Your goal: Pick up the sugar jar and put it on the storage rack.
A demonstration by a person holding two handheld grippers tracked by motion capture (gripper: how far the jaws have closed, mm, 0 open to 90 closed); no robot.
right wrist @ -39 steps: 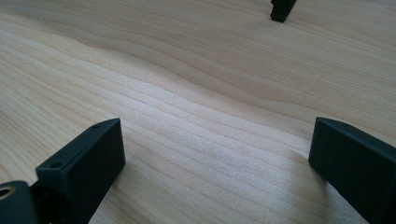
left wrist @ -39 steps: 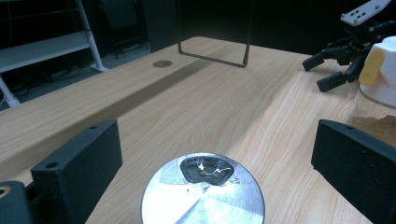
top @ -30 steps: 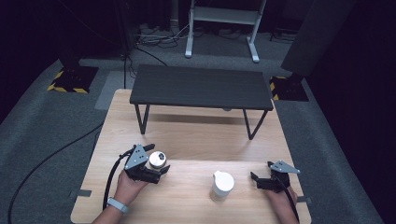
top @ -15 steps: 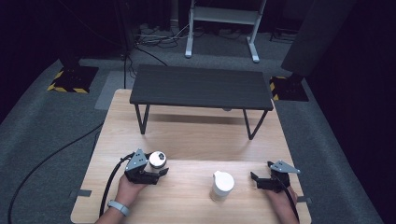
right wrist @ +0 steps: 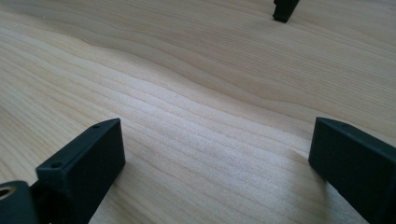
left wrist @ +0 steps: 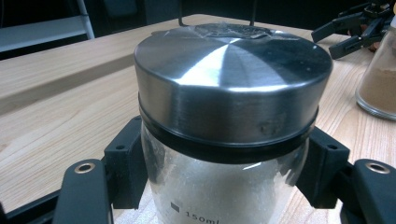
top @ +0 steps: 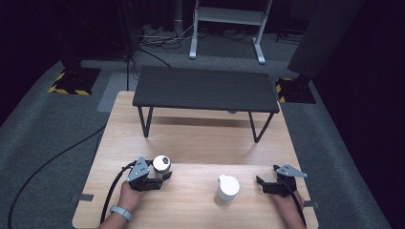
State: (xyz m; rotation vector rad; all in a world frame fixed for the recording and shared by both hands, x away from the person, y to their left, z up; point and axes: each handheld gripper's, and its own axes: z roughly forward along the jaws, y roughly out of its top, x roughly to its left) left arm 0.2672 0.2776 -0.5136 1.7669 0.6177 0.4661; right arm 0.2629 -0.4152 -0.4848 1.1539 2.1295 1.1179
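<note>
Left gripper (top: 165, 176) has just closed its jaws onto the clear glass jar with a steel lid (left wrist: 232, 88), near the wooden tabletop's (top: 191, 138) front-left corner; right gripper (top: 260, 183) gapes wide over bare wood, front-right; low black bench (top: 205, 89) stands beyond

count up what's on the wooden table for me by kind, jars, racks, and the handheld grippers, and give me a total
Glass jars: 2 — the steel-lidded jar and the white-capped jar of brown powder.
Black racks: 1 — the black rack at the far side.
Handheld grippers: 2 — the left gripper, clamped on the steel-lidded jar, and the right gripper, jaws apart over bare wood.
Total: 5
</note>
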